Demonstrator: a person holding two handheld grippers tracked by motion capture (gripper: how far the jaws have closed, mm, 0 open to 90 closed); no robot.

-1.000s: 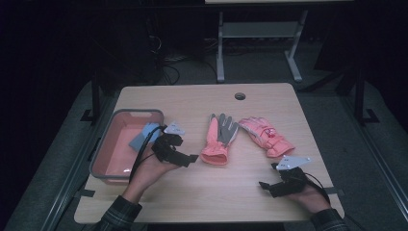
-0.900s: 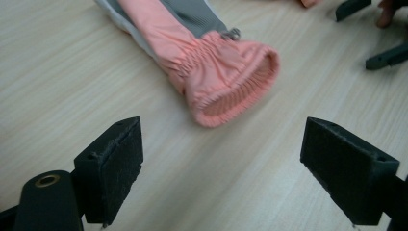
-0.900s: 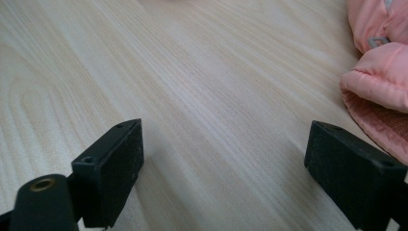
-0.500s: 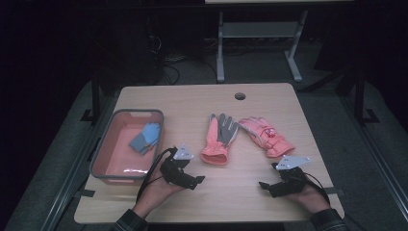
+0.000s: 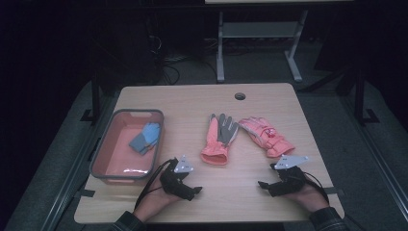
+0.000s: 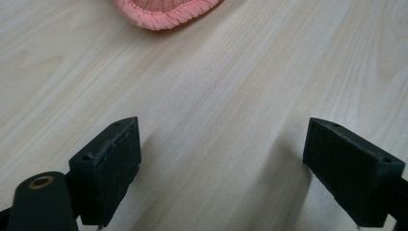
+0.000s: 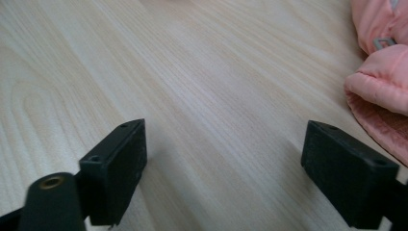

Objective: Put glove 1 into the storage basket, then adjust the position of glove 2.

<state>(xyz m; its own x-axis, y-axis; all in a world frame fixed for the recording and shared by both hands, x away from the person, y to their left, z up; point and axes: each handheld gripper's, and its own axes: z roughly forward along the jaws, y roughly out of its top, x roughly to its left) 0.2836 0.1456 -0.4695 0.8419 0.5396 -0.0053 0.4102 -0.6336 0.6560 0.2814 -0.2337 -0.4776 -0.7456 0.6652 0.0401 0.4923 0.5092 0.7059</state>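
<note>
From the high view, I have the left gripper (image 5: pixel 185 185) low over the near edge of the tabletop (image 5: pixel 202 101), just in front of the pink tray (image 5: pixel 98 156). A blue-grey glove (image 5: pixel 145 138) lies inside that tray, toward its right wall. My right gripper (image 5: pixel 279 182) sits near the right front corner of the tabletop. Between the two grippers and farther from me lie two gloves: a pink glove with a grey palm (image 5: pixel 219 139), fingers pointing away and cuff toward me, and just to its right a padded pink glove (image 5: pixel 265 136), lying at a slant with its cuff nearest my right gripper. The two look to be touching or nearly so at the fingers; I cannot tell which. Neither gripper touches a glove.

In the left gripper view, my jaws stand wide apart with bare wood between them. The ribbed cuff of the pink glove with a grey palm (image 6: pixel 166 10) shows at the top edge, well ahead of the jaws.

In the right gripper view, the jaws are spread wide too, having just closed in a little, and hold nothing; plain wood lies between them. The padded pink glove (image 7: pixel 380 72) shows at the right edge, its open cuff just beyond the right-hand jaw and apart from it.
</note>
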